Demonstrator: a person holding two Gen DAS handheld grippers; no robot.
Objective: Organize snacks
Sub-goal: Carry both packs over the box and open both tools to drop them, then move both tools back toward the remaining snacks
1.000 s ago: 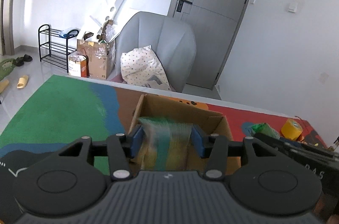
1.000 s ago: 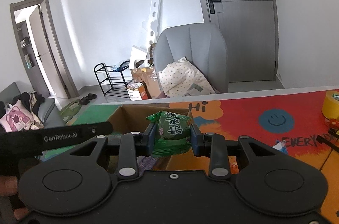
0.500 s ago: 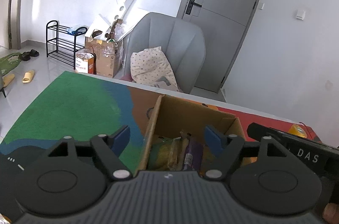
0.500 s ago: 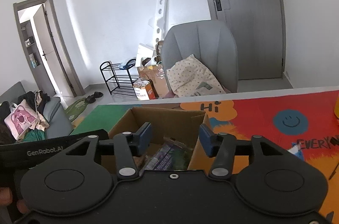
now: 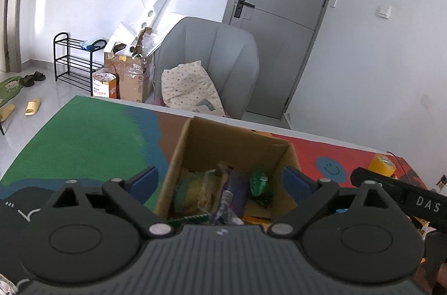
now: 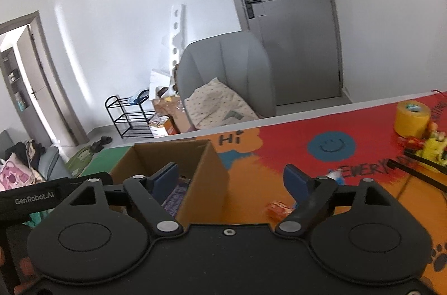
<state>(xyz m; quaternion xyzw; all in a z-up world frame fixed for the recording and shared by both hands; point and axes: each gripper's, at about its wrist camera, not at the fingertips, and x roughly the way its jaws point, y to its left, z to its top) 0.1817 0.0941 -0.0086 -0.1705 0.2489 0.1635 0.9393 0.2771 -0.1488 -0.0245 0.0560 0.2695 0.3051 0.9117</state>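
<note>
Snacks (image 5: 223, 194) lie piled inside the open cardboard box (image 5: 195, 133) on the table (image 5: 83, 138). Left gripper (image 5: 220, 180) hovers above it, jaws opening wide, gripping nothing. Right gripper (image 6: 232, 179) straddles the box's right wall, jaws likewise opening, empty; a small orange packet (image 6: 278, 210) lies just beside the box.

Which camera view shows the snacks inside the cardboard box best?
The left wrist view: it looks down into the cardboard box and shows the green packet and purple packet. The right wrist view shows mostly the box's outer wall; only a purple packet corner shows.
</note>
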